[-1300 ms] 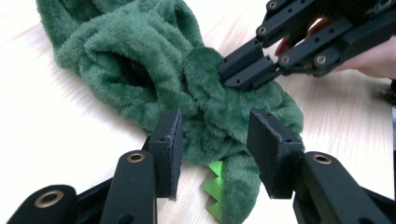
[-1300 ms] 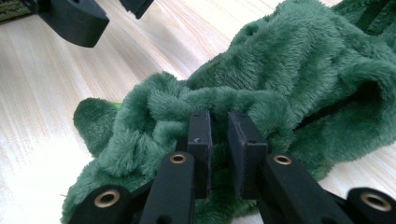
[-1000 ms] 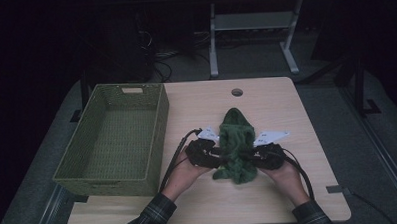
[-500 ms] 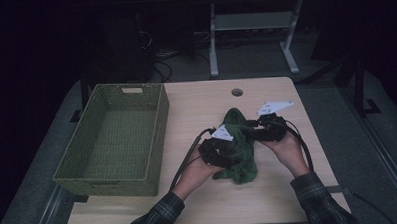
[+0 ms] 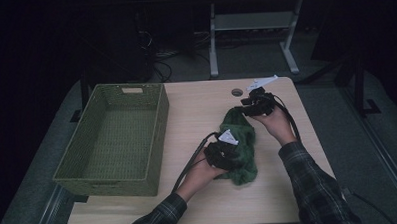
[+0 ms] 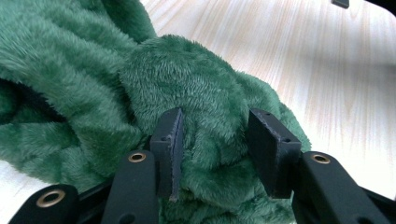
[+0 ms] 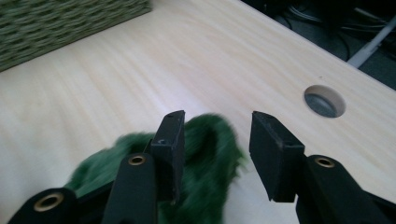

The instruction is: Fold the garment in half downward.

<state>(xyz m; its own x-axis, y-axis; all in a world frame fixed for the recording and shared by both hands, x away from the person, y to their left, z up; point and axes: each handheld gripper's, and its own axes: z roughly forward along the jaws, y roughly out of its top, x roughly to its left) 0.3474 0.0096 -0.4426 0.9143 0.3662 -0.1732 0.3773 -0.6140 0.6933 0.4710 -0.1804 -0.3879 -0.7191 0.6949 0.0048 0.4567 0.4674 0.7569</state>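
**Green plush cloth between two sets of tongs**

Lying crumpled on the light wood table (image 5: 201, 107): a green plush cloth (image 5: 240, 145), right of centre, well apart from the woven green basket (image 5: 112, 140) standing at the table's left.

Set at the cloth's near end: the left gripper (image 5: 222, 153), held in the left hand (image 5: 201, 174). Jaws apart in the left gripper view, with a thick fold of the green pile (image 6: 205, 116) bulging up between them (touching the inner face of the left jaw; contact with the right jaw cannot be told). More cloth heaped beyond and to the left, bare tabletop (image 6: 327, 70) to the right.

Poised at the cloth's far end, near the round cable hole (image 5: 237, 92): the right gripper (image 5: 256, 104), carried by the right hand (image 5: 274, 124). Jaws spread wide in the right gripper view, the blurred tip of the cloth (image 7: 205, 140) below and between them, leaning toward the left jaw, not clamped. Cable hole (image 7: 324, 101) off to the right there, basket edge (image 7: 60, 21) at top left.
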